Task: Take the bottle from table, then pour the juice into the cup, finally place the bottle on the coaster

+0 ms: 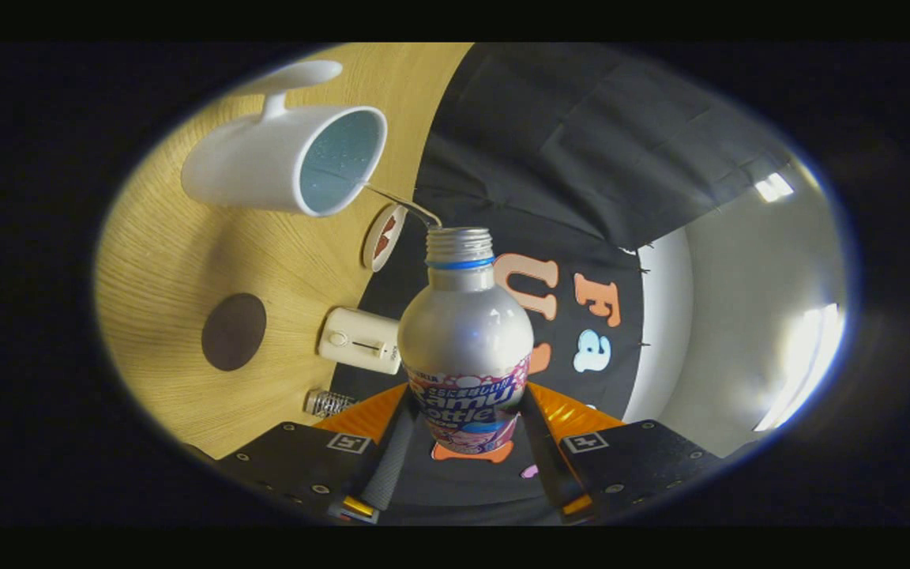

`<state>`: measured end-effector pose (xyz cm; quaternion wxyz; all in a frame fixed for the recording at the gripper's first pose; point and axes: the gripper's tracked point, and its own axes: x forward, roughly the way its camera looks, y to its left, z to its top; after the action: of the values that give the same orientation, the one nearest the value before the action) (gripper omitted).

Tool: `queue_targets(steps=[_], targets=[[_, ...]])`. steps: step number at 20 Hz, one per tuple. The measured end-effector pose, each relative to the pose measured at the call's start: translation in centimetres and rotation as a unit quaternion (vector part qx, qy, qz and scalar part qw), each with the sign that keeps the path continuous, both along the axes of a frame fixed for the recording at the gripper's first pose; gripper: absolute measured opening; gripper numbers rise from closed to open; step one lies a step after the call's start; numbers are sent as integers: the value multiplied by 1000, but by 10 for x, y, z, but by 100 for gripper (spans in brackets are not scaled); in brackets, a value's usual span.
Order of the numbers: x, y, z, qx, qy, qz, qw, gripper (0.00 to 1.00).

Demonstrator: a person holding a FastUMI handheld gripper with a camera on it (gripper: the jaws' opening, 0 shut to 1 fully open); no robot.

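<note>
My gripper (pixel 464 431) is shut on a silver aluminium bottle (pixel 464 340) with a pink and blue label, both fingers pressing on its lower body. The view is rolled over, so the bottle is tipped sideways relative to the wooden table (pixel 163 261). Its cap is off and a thin stream of liquid (pixel 400 199) runs from the threaded mouth into the white mug (pixel 281 162), whose blue-speckled inside faces me. The dark brown round coaster (pixel 234 332) lies on the table beside the mug, beyond my left finger.
A small round disc with a red mark (pixel 383 235) lies near the table's far edge. A cream-coloured box with a slider (pixel 359 340) and a small ribbed metal piece (pixel 327 402) sit by that edge too. The booth's black cloth wall hangs behind the bottle.
</note>
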<state>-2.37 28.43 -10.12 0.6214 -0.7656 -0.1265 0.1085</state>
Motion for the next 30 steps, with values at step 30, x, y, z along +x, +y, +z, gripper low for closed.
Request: queue_targets(steps=[30], targets=[[-4,13,2,-42,-57,48,996,73]])
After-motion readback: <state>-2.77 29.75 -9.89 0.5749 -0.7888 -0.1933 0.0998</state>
